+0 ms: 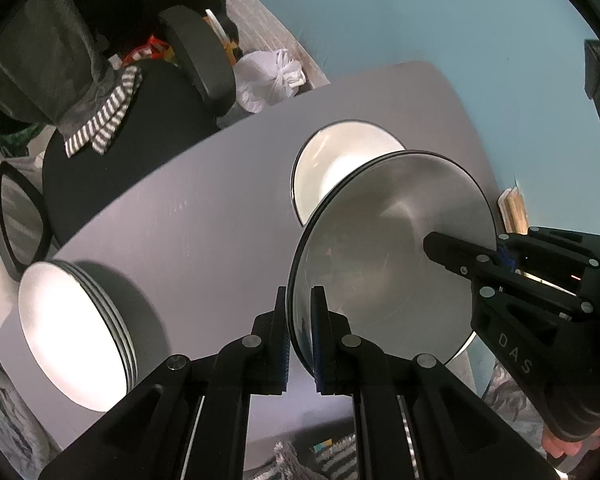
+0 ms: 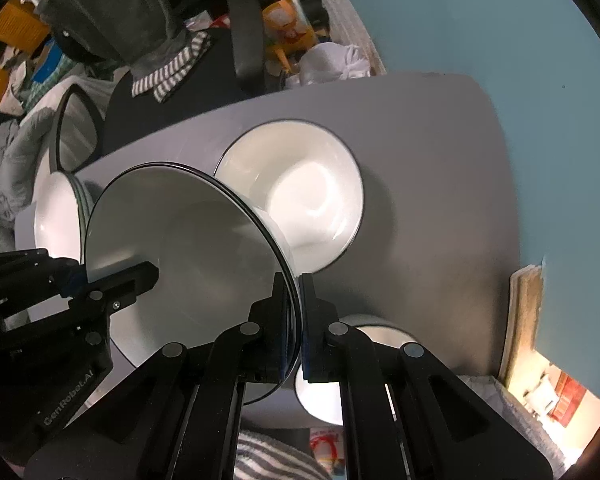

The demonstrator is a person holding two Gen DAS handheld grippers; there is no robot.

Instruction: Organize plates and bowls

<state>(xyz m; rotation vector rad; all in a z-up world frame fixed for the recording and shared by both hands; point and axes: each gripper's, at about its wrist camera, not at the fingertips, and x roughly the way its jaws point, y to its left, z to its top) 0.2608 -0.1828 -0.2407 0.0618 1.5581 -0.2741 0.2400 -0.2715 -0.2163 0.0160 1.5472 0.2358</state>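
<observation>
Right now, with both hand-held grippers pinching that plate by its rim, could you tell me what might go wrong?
1. The plate is held only at opposite rim edges by the left hand-held gripper and right hand-held gripper; if they drift apart or twist, it may slip.
2. It hangs over the white bowl, so a drop could chip both.
3. The plate stack sits near the table edge.

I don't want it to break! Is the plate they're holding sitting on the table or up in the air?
In the air. Both grippers' fingers pinch the plate by opposite rims, above the table.

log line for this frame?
left gripper: shut on plate rim | right gripper: shut on opposite rim | plate: lifted above table
</observation>
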